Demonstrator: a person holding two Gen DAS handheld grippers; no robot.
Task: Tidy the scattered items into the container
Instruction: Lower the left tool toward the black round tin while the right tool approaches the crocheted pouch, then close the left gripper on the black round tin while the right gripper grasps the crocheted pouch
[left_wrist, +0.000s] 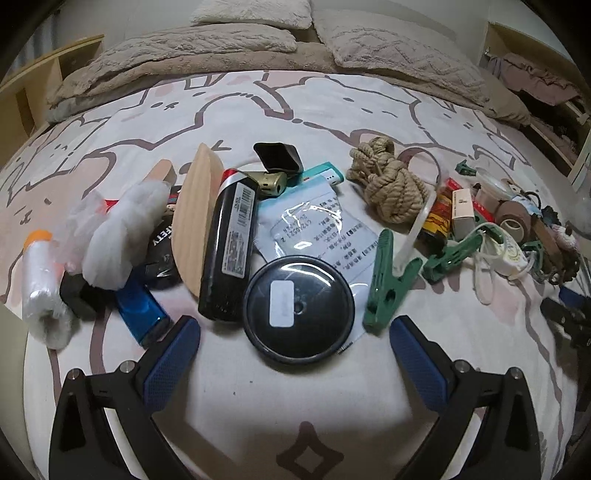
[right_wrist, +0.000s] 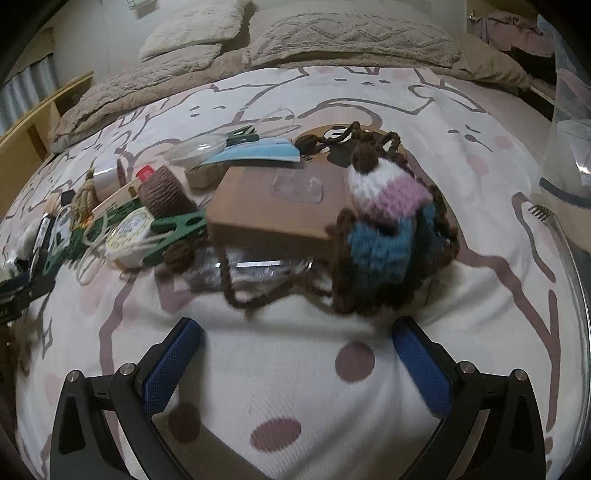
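while both claws gape wide, round tin (left_wrist: 298, 309) at twelve o'clock of left claw (left_wrist: 294, 341), knitted pouch (right_wrist: 384, 236) at one o'clock of right claw (right_wrist: 297, 345)

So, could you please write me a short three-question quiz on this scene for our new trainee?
1. True or false: the left gripper is shut on the round black tin.
2. Which item lies nearest ahead of the right gripper? A) the knitted pouch B) the rope knot C) the clear lid
3. Fill in: the green clothes peg lies to the ____ of the round black tin in the left wrist view.

Key: 1. False; both grippers are open and hold nothing. 2. A. 3. Right.
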